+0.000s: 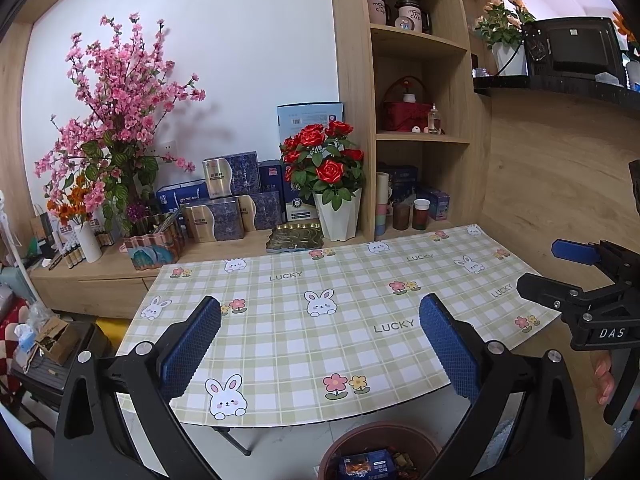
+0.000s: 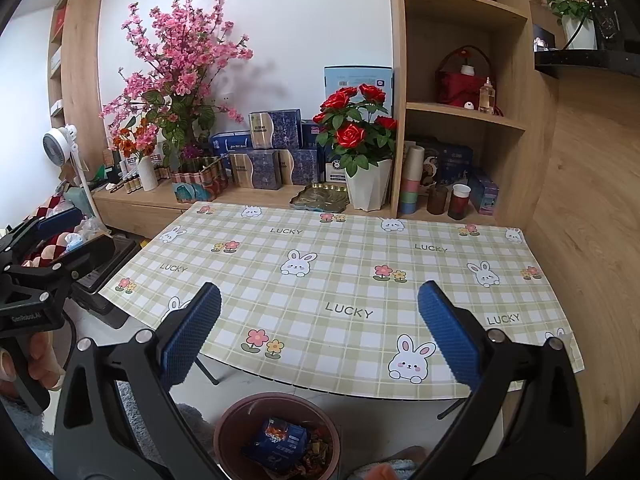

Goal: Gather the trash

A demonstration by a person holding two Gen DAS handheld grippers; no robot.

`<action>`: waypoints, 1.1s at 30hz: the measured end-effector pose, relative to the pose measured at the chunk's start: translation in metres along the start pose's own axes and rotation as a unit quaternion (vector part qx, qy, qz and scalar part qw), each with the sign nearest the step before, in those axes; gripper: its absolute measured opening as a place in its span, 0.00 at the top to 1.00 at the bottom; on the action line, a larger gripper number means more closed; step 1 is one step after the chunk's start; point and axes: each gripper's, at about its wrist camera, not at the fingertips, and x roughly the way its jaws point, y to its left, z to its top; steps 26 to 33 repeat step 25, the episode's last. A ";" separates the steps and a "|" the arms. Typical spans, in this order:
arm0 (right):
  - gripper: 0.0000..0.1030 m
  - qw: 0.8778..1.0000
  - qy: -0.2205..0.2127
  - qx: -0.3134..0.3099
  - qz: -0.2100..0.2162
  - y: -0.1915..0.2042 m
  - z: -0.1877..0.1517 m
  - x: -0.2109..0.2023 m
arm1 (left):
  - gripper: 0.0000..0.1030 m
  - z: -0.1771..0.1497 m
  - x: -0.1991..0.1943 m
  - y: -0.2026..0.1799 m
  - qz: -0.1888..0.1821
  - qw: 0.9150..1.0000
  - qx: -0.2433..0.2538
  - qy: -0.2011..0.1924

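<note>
Your left gripper [image 1: 320, 336] and right gripper [image 2: 320, 328] hang spread wide and empty above the checked table [image 2: 340, 280]. The brown bin [image 2: 276, 436] sits on the floor below them; only your right view shows the blue wrapper [image 2: 280, 440] inside clearly. Wooden shelves [image 2: 460, 112] stand behind.

The tabletop [image 2: 340, 280] with the checked cloth is bare, so a claw can pass freely over it. Behind the tabletop, the rose pot [image 2: 368, 188], gift boxes [image 2: 260, 168] and cups [image 2: 458, 200] block. Below its near edge stands the brown bin [image 2: 276, 436], open on top.
</note>
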 end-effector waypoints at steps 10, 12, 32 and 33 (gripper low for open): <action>0.06 1.000 0.002 0.002 -0.001 -0.004 -0.001 0.001 | 0.06 0.000 0.001 0.003 0.002 1.000 -0.003 0.002; 0.06 1.000 0.002 0.000 -0.001 -0.003 -0.001 0.001 | 0.06 0.000 0.001 0.003 0.003 1.000 -0.003 0.003; 0.06 1.000 0.007 0.001 -0.004 -0.005 -0.007 0.005 | 0.06 -0.002 0.002 0.006 0.014 1.000 -0.002 0.007; 0.06 1.000 0.007 0.001 -0.004 -0.005 -0.007 0.005 | 0.06 -0.002 0.002 0.006 0.014 1.000 -0.002 0.007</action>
